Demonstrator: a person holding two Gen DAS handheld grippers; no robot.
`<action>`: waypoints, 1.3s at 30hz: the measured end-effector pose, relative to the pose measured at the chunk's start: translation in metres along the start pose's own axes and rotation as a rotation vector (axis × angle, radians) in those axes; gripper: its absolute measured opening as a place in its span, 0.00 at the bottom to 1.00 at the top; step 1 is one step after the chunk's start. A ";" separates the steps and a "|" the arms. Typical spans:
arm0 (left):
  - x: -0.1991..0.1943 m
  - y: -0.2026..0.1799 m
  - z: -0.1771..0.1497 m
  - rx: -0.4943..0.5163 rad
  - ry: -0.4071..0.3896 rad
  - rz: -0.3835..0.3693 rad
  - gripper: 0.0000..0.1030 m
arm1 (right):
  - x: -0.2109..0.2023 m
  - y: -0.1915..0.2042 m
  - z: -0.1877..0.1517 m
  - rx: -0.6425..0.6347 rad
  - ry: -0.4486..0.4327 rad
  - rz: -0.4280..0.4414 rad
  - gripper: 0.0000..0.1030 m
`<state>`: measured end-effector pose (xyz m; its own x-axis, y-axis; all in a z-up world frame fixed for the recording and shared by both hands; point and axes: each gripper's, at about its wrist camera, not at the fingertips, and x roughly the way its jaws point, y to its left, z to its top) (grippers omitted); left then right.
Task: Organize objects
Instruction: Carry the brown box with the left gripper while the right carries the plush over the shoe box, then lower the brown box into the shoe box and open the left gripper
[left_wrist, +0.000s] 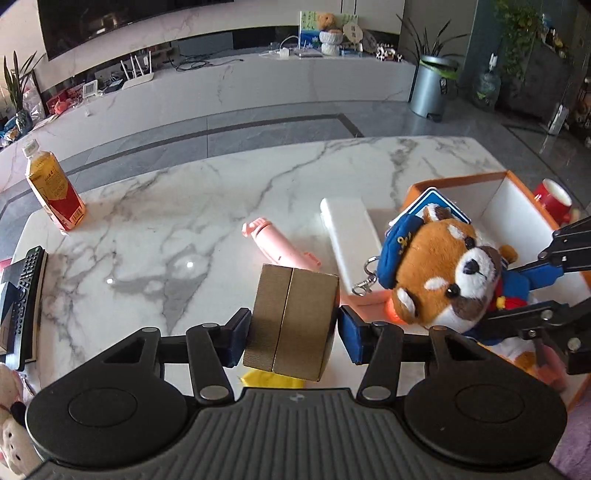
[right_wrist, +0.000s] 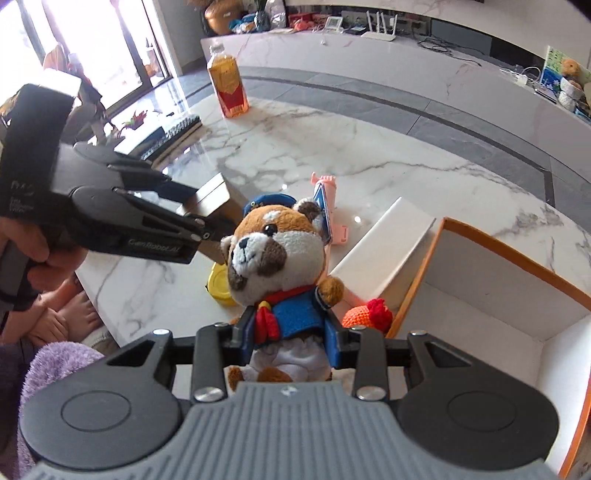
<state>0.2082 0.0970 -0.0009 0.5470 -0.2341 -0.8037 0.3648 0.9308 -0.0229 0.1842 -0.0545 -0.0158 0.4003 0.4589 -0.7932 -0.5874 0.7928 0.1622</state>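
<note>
Marble-patterned white desk carries the items, noted left to right in the left wrist view. A black remote control lies at the left edge; an amber drink bottle with a red label stands upright in the upper left. At centre a pink plastic toy lies flat, beside a flat white rectangular box. The left gripper has its fingers clenched on a small brown cardboard box, pads pressing both side faces and the box lifted clear of the desk, judged ready for carrying. The right gripper grasps a brown-and-white plush animal in a blue sailor outfit around the torso, head upright, held near the left edge of the container. An open white box with orange rim occupies the right; its visible interior holds nothing. An orange-and-red knitted item rests just outside its wall. Probable intent: deposit both held items there.
</note>
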 end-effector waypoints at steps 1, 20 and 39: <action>-0.010 -0.009 0.000 -0.008 -0.016 -0.011 0.58 | -0.013 -0.005 -0.005 0.023 -0.022 -0.003 0.37; 0.021 -0.196 -0.002 -0.211 0.094 -0.475 0.58 | -0.166 -0.131 -0.153 0.438 -0.232 -0.177 0.37; 0.104 -0.256 -0.006 -0.188 0.356 -0.292 0.54 | -0.151 -0.175 -0.184 0.517 -0.233 -0.158 0.37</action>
<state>0.1672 -0.1636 -0.0825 0.1390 -0.4128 -0.9001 0.3046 0.8827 -0.3578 0.0973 -0.3359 -0.0327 0.6335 0.3488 -0.6907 -0.1121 0.9246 0.3641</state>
